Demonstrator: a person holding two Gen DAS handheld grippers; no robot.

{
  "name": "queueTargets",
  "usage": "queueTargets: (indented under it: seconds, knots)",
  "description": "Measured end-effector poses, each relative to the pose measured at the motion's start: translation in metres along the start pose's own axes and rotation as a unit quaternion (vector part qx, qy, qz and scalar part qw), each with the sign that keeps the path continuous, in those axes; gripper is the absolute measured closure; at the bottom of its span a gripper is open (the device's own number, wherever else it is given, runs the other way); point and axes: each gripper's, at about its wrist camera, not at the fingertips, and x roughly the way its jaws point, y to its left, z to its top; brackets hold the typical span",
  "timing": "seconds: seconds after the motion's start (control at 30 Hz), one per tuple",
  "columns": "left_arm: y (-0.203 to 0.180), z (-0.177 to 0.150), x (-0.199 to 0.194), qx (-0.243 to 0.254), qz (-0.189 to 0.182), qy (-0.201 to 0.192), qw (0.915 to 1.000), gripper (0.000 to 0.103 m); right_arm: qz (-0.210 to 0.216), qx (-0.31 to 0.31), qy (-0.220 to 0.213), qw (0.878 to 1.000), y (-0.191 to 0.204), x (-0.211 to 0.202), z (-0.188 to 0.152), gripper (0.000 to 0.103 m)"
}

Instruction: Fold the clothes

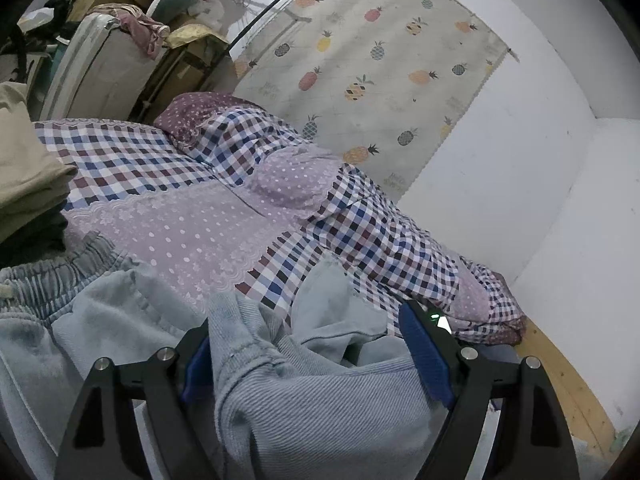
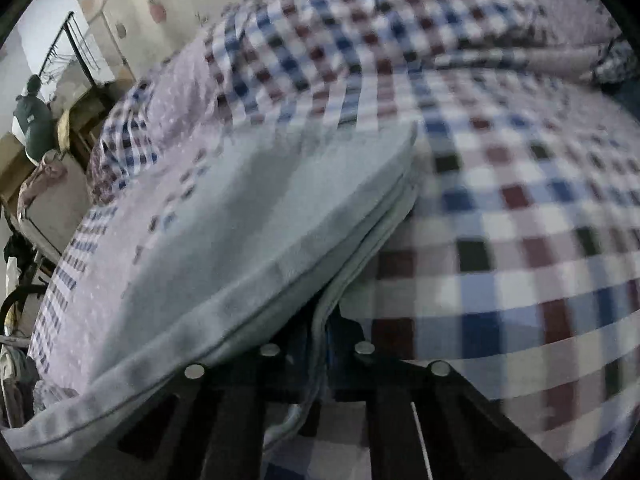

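Observation:
Light blue jeans (image 1: 320, 408) lie crumpled on the bed, their elastic waistband (image 1: 52, 280) at the left of the left wrist view. My left gripper (image 1: 312, 360) is open, its blue pads (image 1: 426, 352) wide apart, and a bunched fold of denim rises between them. In the blurred right wrist view, a flat folded part of the jeans (image 2: 248, 216) stretches away over the bed. My right gripper (image 2: 320, 336) is shut on the jeans' edge, with the hem pinched between the fingers, which it largely hides.
The bed cover (image 1: 168, 224) is checked and lilac polka-dotted, with a rumpled quilt (image 1: 360, 232) along the wall. A stack of folded beige clothes (image 1: 24, 176) sits at the left. The wooden bed edge (image 1: 560, 380) runs at the right. Boxes and a suitcase (image 1: 96, 64) stand beyond.

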Motion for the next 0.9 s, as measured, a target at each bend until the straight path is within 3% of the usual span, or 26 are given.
queueTargets:
  seconds: [0.2,0.4,0.6,0.77,0.9]
  knots:
    - [-0.002,0.005,-0.003,-0.016,-0.047,0.003,0.9988,0.017,-0.039,0.019,-0.110,0.993,-0.032,-0.126,0.029,0.100]
    - [-0.017,0.007,-0.002,-0.018,-0.137,0.036,0.9897,0.017,-0.112,0.070,-0.217,0.967,-0.095,-0.299,0.029,0.101]
    - [-0.050,0.002,-0.015,0.027,-0.205,0.035,0.9778,0.017,-0.154,0.100,-0.253,0.950,-0.143,-0.433,-0.006,0.100]
    - [-0.077,-0.007,-0.025,0.049,-0.253,0.041,0.9653,0.017,-0.173,0.132,-0.255,0.942,-0.170,-0.497,-0.044,0.100]
    - [-0.093,-0.021,-0.020,0.098,-0.228,0.055,0.9671,0.016,-0.179,0.156,-0.181,0.954,-0.218,-0.441,-0.035,0.100]
